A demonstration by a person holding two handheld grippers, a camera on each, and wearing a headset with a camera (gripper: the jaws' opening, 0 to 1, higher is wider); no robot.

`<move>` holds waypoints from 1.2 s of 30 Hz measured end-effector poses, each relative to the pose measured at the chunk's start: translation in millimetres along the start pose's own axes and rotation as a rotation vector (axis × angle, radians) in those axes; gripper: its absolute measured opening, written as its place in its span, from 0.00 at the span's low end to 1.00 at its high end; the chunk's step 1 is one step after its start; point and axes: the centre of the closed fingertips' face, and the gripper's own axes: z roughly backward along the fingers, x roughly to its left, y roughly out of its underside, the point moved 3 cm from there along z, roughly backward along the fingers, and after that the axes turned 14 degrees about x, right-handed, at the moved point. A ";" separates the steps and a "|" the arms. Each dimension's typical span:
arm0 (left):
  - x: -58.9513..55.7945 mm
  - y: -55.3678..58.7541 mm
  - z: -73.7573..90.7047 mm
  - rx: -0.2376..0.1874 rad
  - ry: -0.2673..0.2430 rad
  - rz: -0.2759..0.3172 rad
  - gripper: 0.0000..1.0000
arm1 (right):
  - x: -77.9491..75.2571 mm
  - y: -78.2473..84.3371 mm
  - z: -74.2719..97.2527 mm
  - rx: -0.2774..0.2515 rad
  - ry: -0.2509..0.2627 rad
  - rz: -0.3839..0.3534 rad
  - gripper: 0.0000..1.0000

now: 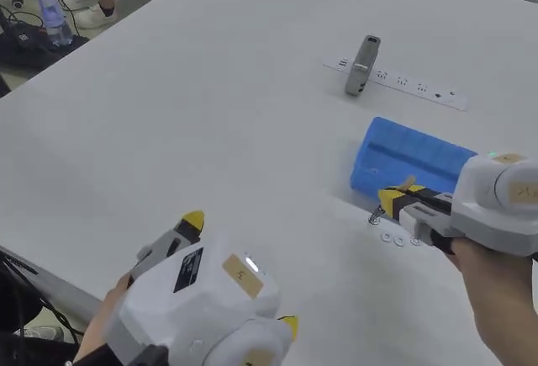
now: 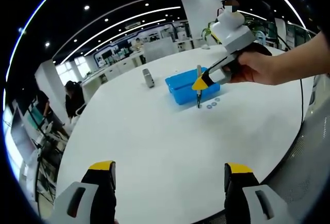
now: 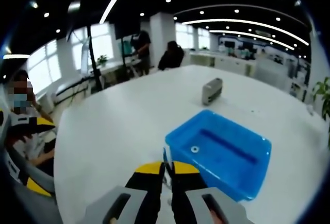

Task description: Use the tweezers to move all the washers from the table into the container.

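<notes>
- Left gripper (image 1: 241,272) sits nearest the camera, low over the bare near part of the table (image 1: 210,114). Jaws are spread wide and hold nothing, well apart from the work.
- Right gripper (image 1: 402,201) has its jaws pressed together on the tweezers (image 2: 199,98). The tips point down at the table, just beside the front wall of the blue container (image 1: 412,160).
- Three washers (image 1: 400,240) lie flat in a short row on the table, just beside the tweezer tips and near the container.
- One washer (image 3: 195,150) is already inside the container, on its floor.
- Judged step: picking up the next loose one, so the task looks early, with one in and three out.
- To do it well: bring the tips down steeply and straddle the rim of the closest washer, or hook one tip through its hole.
- Squeeze gently; flat thin metal will likely skid or flip on the smooth top.
- Lift straight up, clear the container wall, and release low inside so it does not bounce out.
- Keep the left gripper parked; it is not needed here.
- Writing: the power strip (image 1: 420,88) carries small dark marks and a grey block (image 1: 362,65) stands on it. The left gripper has a black label and a tan sticker. All of it is too small or blurred to read, and no brand is legible.
</notes>
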 end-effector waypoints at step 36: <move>1.7 -0.8 1.7 -0.009 -0.005 0.003 0.88 | -2.3 -41.2 34.7 -0.053 -0.010 0.000 0.00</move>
